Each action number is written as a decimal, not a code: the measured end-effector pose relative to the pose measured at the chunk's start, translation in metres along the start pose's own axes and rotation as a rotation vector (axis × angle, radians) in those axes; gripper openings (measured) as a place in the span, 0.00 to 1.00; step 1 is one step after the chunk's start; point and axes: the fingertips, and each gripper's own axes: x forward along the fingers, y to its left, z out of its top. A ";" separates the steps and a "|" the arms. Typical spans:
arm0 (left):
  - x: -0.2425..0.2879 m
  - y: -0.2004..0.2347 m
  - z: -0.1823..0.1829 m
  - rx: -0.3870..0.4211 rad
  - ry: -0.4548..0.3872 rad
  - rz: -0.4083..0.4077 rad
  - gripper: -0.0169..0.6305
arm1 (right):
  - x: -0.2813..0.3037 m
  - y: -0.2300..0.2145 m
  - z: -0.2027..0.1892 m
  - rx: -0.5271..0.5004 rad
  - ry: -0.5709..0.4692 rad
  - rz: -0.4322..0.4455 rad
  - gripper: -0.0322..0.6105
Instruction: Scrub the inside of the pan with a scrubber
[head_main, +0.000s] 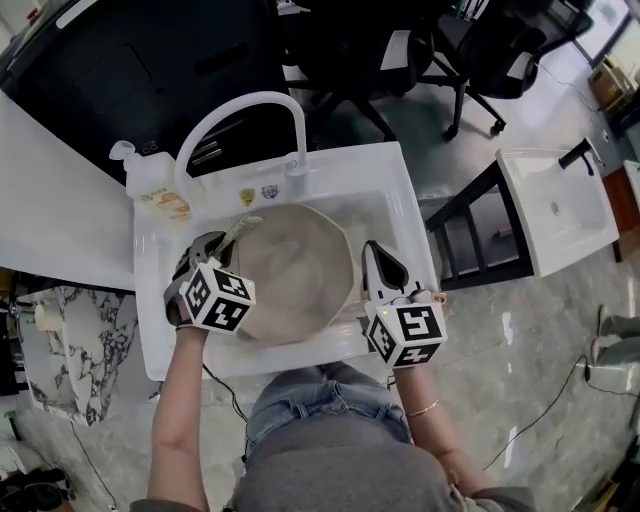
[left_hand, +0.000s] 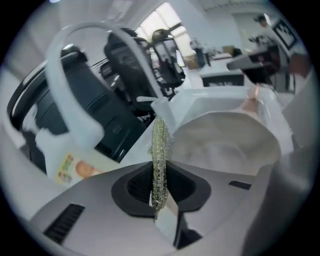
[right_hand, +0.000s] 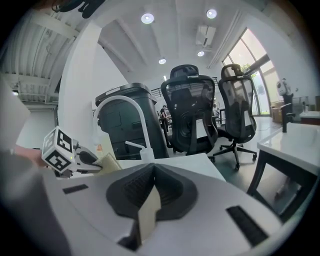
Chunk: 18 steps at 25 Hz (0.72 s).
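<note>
Office chairs (head_main: 340, 50) and a dark cabinet (head_main: 130, 60) stand on a pale glossy floor (head_main: 560, 380) beyond a white sink (head_main: 345, 172); the person stands at its near edge.

At far left a white counter (head_main: 50, 200) runs beside the sink. A soap bottle (head_main: 155, 185) sits on the sink's back left corner, and the faucet (head_main: 297, 135) arches from the back rim toward that corner.

The left gripper (head_main: 215, 248) hangs over the left side of the basin, by the pan's left rim. Its jaws are clenched on the scrubber (head_main: 240, 228), a thin sheet of silvery mesh. In the left gripper view the scrubber (left_hand: 160, 150) stands edge-on out of the closed jaws of the gripper (left_hand: 160, 185). Its free end reaches toward the pan's upper left rim. I cannot tell whether it touches the pan.

The pan (head_main: 295, 285) is cream-coloured and lies open side up in the basin, filling most of it. Its pale inside (left_hand: 225, 140) shows just right of the scrubber in the left gripper view.

The right gripper (head_main: 380, 258) is just beside the pan's right rim, pointing toward the back of the sink. In its own view the gripper (right_hand: 152, 187) has its jaws clenched together and looks upward at the chairs (right_hand: 192, 115) and ceiling.

Farther right, well apart, a second white basin (head_main: 560, 210) rests on a dark frame.
</note>
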 end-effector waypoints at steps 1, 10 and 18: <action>0.005 -0.006 0.007 0.129 0.005 0.006 0.12 | -0.002 -0.001 0.000 0.000 0.000 -0.010 0.07; 0.044 -0.069 -0.029 0.868 0.221 -0.114 0.12 | -0.019 -0.007 -0.007 0.012 0.008 -0.075 0.07; 0.027 -0.103 -0.073 0.803 0.531 -0.522 0.12 | -0.026 -0.001 -0.013 0.006 0.023 -0.104 0.07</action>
